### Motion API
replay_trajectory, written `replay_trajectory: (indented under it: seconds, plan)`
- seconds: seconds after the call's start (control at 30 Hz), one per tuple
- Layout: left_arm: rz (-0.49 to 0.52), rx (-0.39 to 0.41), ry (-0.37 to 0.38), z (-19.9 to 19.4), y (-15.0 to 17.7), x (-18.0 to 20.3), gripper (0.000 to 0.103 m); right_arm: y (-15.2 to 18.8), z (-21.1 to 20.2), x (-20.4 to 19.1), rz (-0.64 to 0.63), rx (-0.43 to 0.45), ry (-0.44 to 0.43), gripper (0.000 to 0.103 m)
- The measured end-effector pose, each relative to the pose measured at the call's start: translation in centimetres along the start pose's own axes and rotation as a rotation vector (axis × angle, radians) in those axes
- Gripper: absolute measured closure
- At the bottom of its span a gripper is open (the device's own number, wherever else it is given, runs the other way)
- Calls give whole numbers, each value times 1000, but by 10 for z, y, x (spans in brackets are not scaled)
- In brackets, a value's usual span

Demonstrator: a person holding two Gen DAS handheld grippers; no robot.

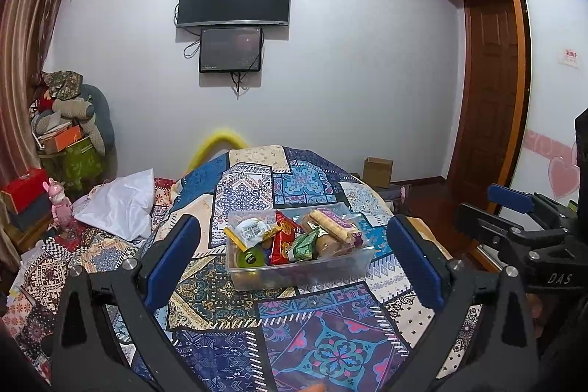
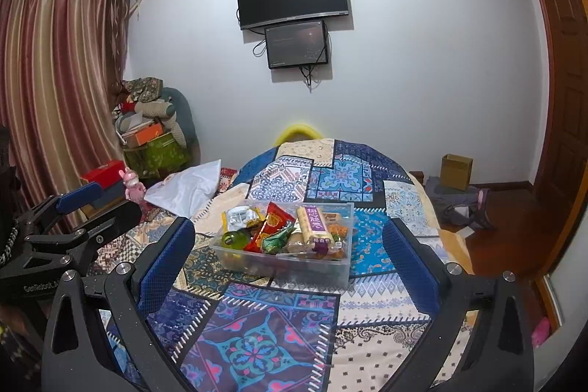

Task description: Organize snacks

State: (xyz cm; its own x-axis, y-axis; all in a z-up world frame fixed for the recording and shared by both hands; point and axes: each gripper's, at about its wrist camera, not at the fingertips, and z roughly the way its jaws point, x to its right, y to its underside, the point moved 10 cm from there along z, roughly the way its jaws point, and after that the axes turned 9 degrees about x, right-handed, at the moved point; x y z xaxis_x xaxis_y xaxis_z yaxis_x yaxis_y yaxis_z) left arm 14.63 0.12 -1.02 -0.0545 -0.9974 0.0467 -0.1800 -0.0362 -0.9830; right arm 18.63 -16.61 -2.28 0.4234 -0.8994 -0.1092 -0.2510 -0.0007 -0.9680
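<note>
On the patchwork quilt (image 1: 235, 281), both views show the snack bin (image 2: 294, 267); each gripper's jaws gape empty.

Clear plastic bin (image 1: 294, 272), patterned cloth bedspread (image 1: 330, 337)

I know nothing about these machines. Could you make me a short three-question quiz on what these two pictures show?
1. True or false: the left gripper is clamped on a snack.
2. Where do the snacks lie? A) scattered on the patchwork quilt B) inside the clear plastic rectangular box C) in the brown cardboard carton on the floor
3. Fill in: the long biscuit pack with the purple label lies on ___ of the pile.

Key: 1 false, both the left gripper and the right gripper are open and hold nothing. 2 B. 3 top.
</note>
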Motion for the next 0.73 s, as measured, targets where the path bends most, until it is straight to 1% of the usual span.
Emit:
replay_trajectory:
  seconds: [0.23, 0.43, 0.73]
  plan:
    - [-5, 5, 1, -2, -1, 1, 0, 0, 1, 1, 1, 1, 2, 1]
    - [11, 10, 1, -3, 0, 4, 0, 1, 1, 2, 0, -1, 1, 1]
    - [-8, -15, 12, 2, 6, 1, 0, 6, 4, 5, 2, -10, 6, 1]
